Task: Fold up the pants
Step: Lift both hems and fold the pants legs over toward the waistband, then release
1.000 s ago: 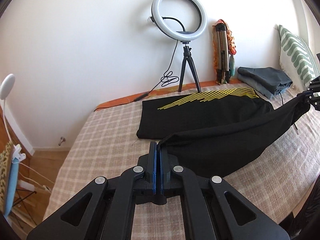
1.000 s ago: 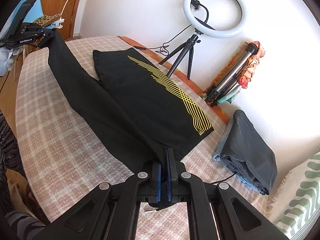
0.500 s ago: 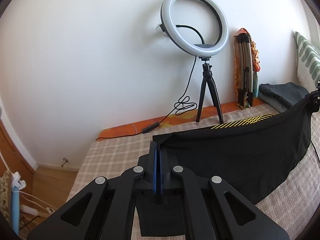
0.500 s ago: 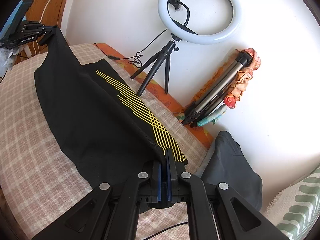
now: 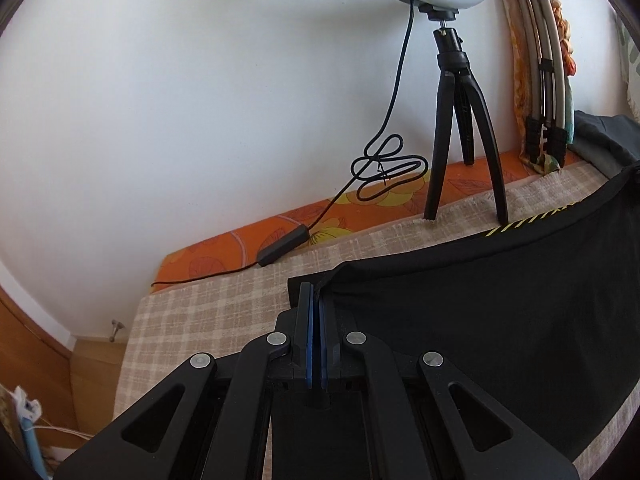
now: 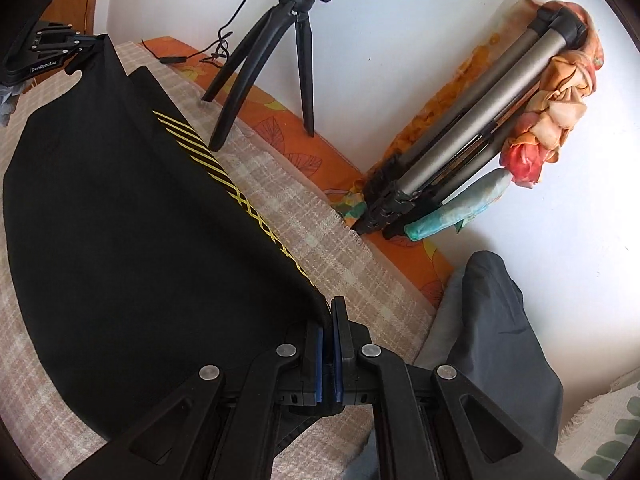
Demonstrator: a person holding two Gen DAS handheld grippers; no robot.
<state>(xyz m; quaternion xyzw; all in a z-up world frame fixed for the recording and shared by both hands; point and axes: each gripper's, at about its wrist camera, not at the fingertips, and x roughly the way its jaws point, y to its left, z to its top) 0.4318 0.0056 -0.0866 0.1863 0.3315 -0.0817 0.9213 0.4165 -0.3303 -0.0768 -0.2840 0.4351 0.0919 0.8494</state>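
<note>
**Holding black pants stretched between two grippers over the bed**

Both tongs are clamped down on fabric right now. The left gripper [image 5: 315, 300] has its blue pads pinched on one corner of the black pants [image 5: 500, 328], with a bit of cord or seam poking out between the fingers. The right gripper [image 6: 329, 320] is pinched tight on the opposite corner, the cloth running straight into the gap between its pads.

The pants hang in a sagging span between the two grippers, with the lower part draping onto the plaid blanket [image 6: 304, 216] that covers the bed. Under the held layer you can see another layer of the same pants lying flat, with yellow stripes [image 6: 224, 176] peeking out along its far edge.

Past the pants, near the wall, a ring light on a small black tripod [image 5: 460, 128] stands at the blanket's edge, its cable coiled on the orange floral sheet [image 5: 280, 232]. A folded silver tripod [image 6: 472, 152] wrapped with a colourful scarf leans against the wall. A folded dark grey garment [image 6: 496, 328] sits just beside the right gripper, near a green-patterned pillow [image 6: 612, 436].
</note>
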